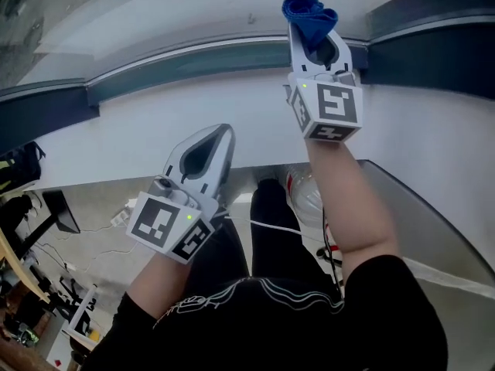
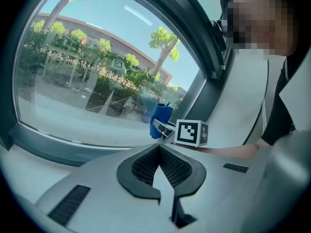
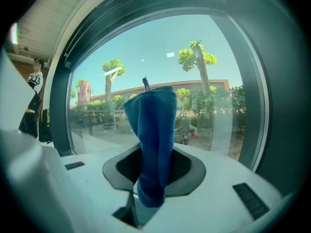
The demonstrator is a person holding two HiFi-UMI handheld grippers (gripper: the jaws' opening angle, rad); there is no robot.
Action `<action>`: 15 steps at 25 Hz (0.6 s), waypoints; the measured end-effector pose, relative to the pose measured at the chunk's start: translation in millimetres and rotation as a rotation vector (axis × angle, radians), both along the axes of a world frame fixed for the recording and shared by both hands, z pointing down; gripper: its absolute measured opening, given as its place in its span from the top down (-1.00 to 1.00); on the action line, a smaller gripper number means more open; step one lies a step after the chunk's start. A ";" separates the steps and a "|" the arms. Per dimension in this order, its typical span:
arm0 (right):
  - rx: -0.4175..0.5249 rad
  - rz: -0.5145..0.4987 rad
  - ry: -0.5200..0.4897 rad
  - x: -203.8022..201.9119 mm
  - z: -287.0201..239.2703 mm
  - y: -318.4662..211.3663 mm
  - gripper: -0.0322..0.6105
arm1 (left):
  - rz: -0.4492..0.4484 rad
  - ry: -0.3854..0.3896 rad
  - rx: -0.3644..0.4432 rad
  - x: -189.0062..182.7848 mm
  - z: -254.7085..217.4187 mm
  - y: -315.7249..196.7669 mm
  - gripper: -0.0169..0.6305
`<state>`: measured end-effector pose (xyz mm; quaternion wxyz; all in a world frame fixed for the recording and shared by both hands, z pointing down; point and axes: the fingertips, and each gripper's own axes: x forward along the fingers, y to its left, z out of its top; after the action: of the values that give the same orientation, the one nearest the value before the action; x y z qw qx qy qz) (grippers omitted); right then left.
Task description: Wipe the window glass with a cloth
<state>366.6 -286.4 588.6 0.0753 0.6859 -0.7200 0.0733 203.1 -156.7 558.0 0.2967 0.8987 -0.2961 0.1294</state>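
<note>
large clear window glass (image 3: 160,57) over a white sill (image 1: 178,114), trees outside.
right gripper (image 1: 315,37) is clamped on an upright blue terry cloth (image 3: 153,140) near the glass; left gripper (image 1: 218,141) is closed and empty at the sill's near edge.

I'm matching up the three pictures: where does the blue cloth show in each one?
Head view: blue cloth at the top, right of centre, clamped in the right gripper.
Left gripper view: cloth near the centre, low in front of the window glass.
Right gripper view: cloth at the centre, upright between the jaws.
Shared landmark: the window glass.
</note>
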 end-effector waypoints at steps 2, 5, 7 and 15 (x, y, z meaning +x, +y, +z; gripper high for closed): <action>0.004 0.022 0.005 21.8 -1.4 4.3 0.61 | 0.015 -0.003 -0.002 15.6 0.6 2.2 0.94; 0.009 0.060 0.009 52.4 1.5 9.7 0.61 | 0.036 -0.006 -0.005 35.5 5.0 3.5 0.94; 0.011 0.091 0.006 73.5 5.1 13.6 0.61 | 0.051 -0.009 -0.006 48.0 8.6 5.7 0.94; 0.026 0.201 0.009 151.5 7.9 31.5 0.61 | 0.094 -0.017 -0.003 90.5 12.3 14.8 0.94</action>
<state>518.2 -254.8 596.5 0.0622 0.7560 -0.6480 0.0681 293.5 -141.9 570.3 0.2890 0.9100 -0.2559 0.1514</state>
